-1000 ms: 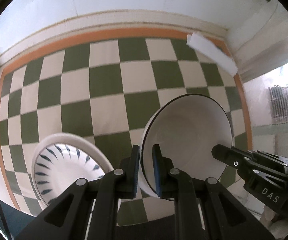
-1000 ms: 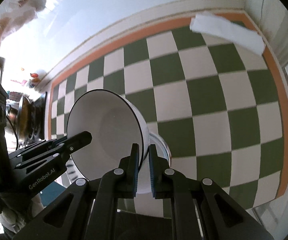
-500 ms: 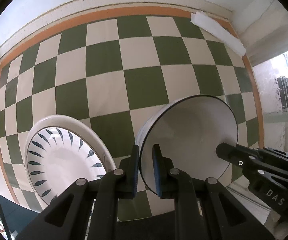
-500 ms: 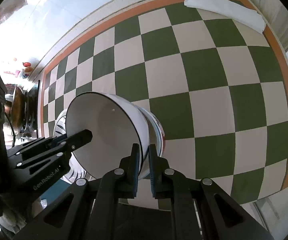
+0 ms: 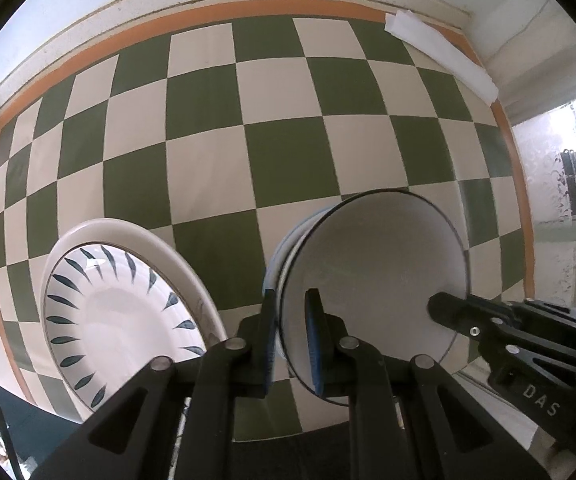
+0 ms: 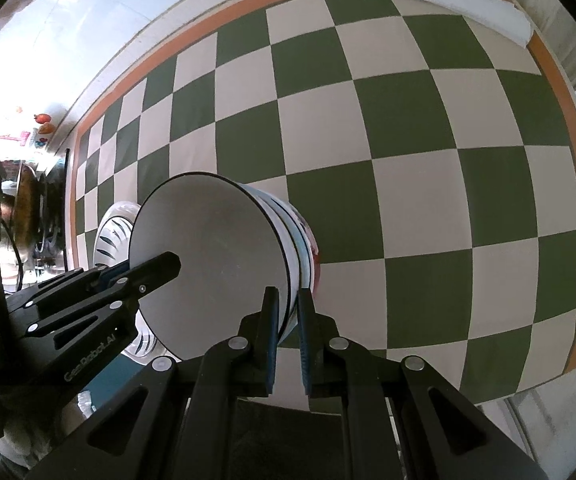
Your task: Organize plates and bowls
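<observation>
A white bowl with a thin dark rim [image 5: 372,272] [image 6: 207,248] is held by both grippers, one on each side of its rim. It sits in a stack of bowls [image 6: 304,244] on the green and cream checked cloth [image 5: 215,148]. My left gripper [image 5: 292,332] is shut on the bowl's rim. My right gripper [image 6: 288,328] is shut on the opposite rim and also shows in the left wrist view [image 5: 448,312]. A white plate with dark leaf marks [image 5: 127,312] lies left of the bowls.
A folded white cloth [image 5: 440,56] [image 6: 448,0] lies at the far right corner of the table by the orange border. Pans and kitchen items [image 6: 27,208] stand beyond the table's left edge. The wall runs along the far side.
Both grippers have lowered the white bowl onto the stack of bowls; the cameras have tipped down and moved closer to the table.
</observation>
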{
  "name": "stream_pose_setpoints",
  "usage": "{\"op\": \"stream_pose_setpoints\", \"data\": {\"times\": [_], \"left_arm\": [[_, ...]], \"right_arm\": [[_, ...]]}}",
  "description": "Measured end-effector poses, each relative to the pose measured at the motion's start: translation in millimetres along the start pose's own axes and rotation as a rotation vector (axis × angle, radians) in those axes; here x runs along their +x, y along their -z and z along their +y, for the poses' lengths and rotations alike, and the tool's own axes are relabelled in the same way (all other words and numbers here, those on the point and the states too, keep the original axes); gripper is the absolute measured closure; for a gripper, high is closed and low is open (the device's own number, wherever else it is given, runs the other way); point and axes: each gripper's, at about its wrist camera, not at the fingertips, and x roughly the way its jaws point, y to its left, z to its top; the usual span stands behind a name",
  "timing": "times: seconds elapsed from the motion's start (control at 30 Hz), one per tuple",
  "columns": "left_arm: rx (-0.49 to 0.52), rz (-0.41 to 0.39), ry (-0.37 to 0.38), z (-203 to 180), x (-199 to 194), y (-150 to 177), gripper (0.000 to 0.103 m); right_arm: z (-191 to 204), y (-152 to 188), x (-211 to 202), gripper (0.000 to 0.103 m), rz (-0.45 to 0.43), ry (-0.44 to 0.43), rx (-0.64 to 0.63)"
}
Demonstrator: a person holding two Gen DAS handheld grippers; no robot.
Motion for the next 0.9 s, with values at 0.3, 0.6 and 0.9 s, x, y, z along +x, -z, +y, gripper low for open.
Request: {"op": "stream_pose_setpoints", "data": {"times": [0.3,0.6,0.9], "left_arm": [[0.007,0.007,-0.012,-1.4,0.6,-0.7,0.088],[0.013,0.022,-0.020,-1.5,0.5,-0.8,0.087],[0.024,0.004,-0.037,-2.5,-11.5,5.3,0.087]], "right_arm": [[-1.7,-4.7,3.4,0.089,0.023,-0.015,0.024],[3.1,-3.6,1.6,0.089,0.020,0.012,0.004],[4.2,-1.2,-3.8,0.089,0.008,0.012,0.001]]}}
